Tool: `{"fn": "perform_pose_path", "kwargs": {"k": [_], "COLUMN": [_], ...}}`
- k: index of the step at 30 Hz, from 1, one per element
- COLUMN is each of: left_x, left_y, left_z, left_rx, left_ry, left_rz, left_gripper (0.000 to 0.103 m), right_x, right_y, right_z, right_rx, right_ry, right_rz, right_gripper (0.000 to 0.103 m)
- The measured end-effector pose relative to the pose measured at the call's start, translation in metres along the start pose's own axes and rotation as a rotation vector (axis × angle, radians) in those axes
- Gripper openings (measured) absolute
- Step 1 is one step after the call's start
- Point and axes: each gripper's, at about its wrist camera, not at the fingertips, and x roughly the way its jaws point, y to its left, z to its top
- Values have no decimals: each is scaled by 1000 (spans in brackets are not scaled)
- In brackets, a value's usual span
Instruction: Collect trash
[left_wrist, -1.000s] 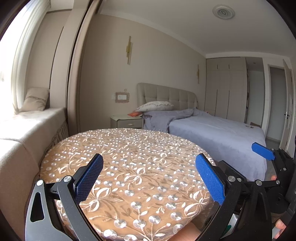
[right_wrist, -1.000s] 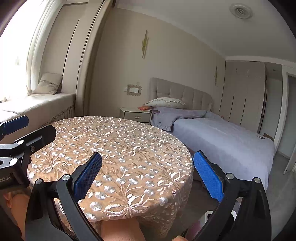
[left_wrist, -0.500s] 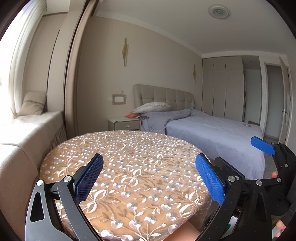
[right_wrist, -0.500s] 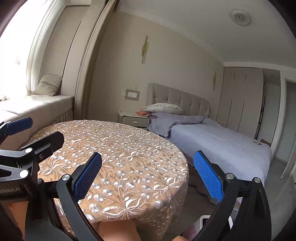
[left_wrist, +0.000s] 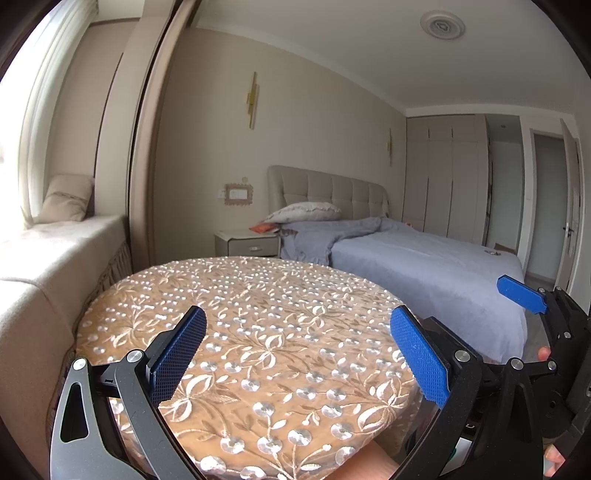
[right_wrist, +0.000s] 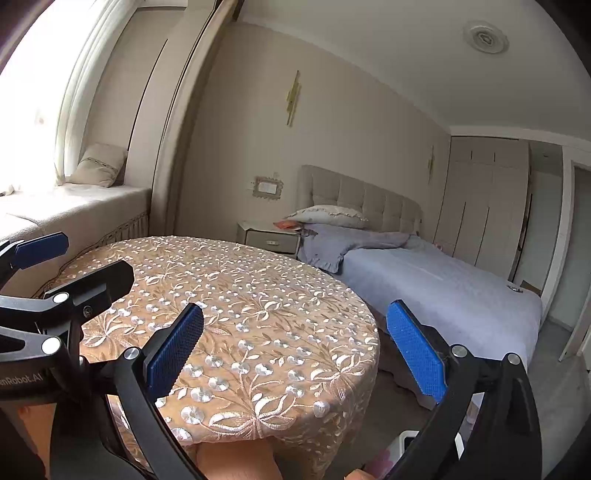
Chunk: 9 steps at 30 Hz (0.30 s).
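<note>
My left gripper (left_wrist: 299, 350) is open and empty, held above the near part of a round table (left_wrist: 258, 295) with a tan floral embroidered cloth. My right gripper (right_wrist: 295, 347) is open and empty, over the table's (right_wrist: 240, 280) near right edge. The left gripper also shows in the right wrist view (right_wrist: 70, 266) at the left edge, and the right gripper shows in the left wrist view (left_wrist: 524, 295) at the right edge. No trash shows on the tabletop. A white object (right_wrist: 410, 441) on the floor by my right gripper is mostly hidden.
A bed (left_wrist: 424, 266) with a lavender cover stands behind the table to the right. A nightstand (left_wrist: 247, 243) sits beside it. A cushioned window seat (left_wrist: 55, 236) runs along the left. Wardrobe doors (left_wrist: 447, 177) and a doorway are at the far right.
Both grippers have tilted slightly upward and shifted a little; the table sits lower in each view. Both jaws have stayed open and empty.
</note>
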Motion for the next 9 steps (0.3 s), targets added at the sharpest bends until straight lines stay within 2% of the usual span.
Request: {"fn": "perform_pose_path", "kwargs": {"k": [5, 9], "left_x": [-2, 0], "left_y": [-1, -1], "left_z": [0, 2], "left_rx": [10, 5], "left_ry": [-20, -10], "left_rz": [24, -5], "left_gripper": [98, 98], "right_x": [0, 1], "right_y": [1, 0], "right_z": [-1, -3], "right_rx": [-4, -1], "right_ry": [4, 12], "right_rz": [0, 1], "right_gripper": [99, 99]}}
